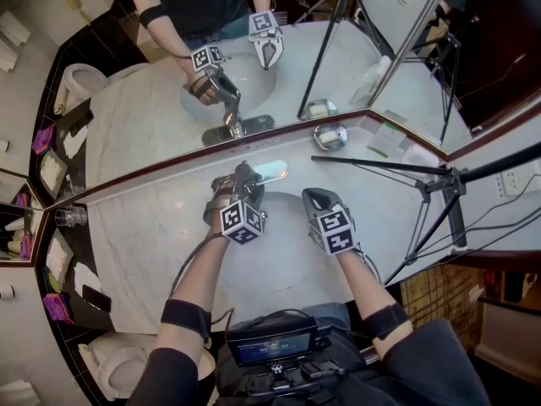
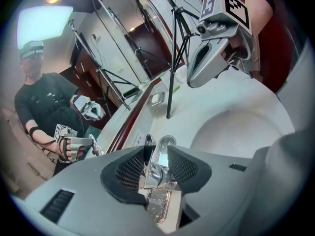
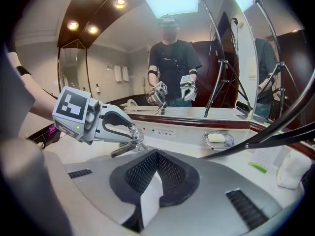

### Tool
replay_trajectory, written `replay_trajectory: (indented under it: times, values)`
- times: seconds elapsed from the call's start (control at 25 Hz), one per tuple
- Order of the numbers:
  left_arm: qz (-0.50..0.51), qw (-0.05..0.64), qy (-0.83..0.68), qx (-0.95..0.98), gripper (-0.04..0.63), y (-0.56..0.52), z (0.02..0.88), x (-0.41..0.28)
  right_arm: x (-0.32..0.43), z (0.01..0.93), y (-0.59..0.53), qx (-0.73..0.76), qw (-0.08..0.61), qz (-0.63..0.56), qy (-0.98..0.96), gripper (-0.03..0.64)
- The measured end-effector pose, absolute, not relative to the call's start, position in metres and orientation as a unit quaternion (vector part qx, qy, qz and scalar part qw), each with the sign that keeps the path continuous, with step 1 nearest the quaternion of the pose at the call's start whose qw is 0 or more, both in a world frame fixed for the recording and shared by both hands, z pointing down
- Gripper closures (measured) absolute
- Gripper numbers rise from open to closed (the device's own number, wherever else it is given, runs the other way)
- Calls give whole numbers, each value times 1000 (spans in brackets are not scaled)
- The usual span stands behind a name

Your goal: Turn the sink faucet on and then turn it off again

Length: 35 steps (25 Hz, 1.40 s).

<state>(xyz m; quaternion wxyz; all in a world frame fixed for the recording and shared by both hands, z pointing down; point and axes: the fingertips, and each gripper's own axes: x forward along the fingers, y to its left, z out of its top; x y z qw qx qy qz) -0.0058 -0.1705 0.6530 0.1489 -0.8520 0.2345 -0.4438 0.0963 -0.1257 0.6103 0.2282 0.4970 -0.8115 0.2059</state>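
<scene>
Overhead, in the head view, I have both grippers over the basin [image 1: 283, 265] set into the marble surface [image 1: 144, 244]. My left gripper [image 1: 242, 176] reaches to the far rim, where the faucet [image 1: 269, 172] stands against the mirror [image 1: 152, 117]. My right gripper [image 1: 313, 195] hangs just right of it, above the bowl and apart from the faucet. A soap dish [image 1: 330, 135] sits on the far ledge to the right, and a tripod [image 1: 444, 189] leans over the surface's right end.

In the left gripper view, my left gripper [image 2: 156, 157] has its jaws clenched on the faucet's chrome lever [image 2: 158, 167], one pad against each side. The right gripper [image 2: 193, 81] shows above, tips pointing down toward the white basin [image 2: 236, 132].

In the right gripper view, my right gripper [image 3: 156, 170] has its jaws pressed together with nothing between them. At the left, the left gripper [image 3: 135, 141] grips the faucet [image 3: 120, 151] at the far edge of the basin. The soap dish [image 3: 216, 138] lies on the ledge to the right, under the mirror [image 3: 147, 43].
</scene>
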Motion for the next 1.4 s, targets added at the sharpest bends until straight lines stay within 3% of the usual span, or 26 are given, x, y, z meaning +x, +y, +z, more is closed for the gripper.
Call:
replay_trajectory:
  times: [0.64,1.4]
  values:
    - [-455,181,232,-841,482,-154,667,6,89,624,-127,491,234,199,-815,597]
    - [-457,160,226,-845,491,-149,672,9,87,623,-125,489,230,202,-817,597]
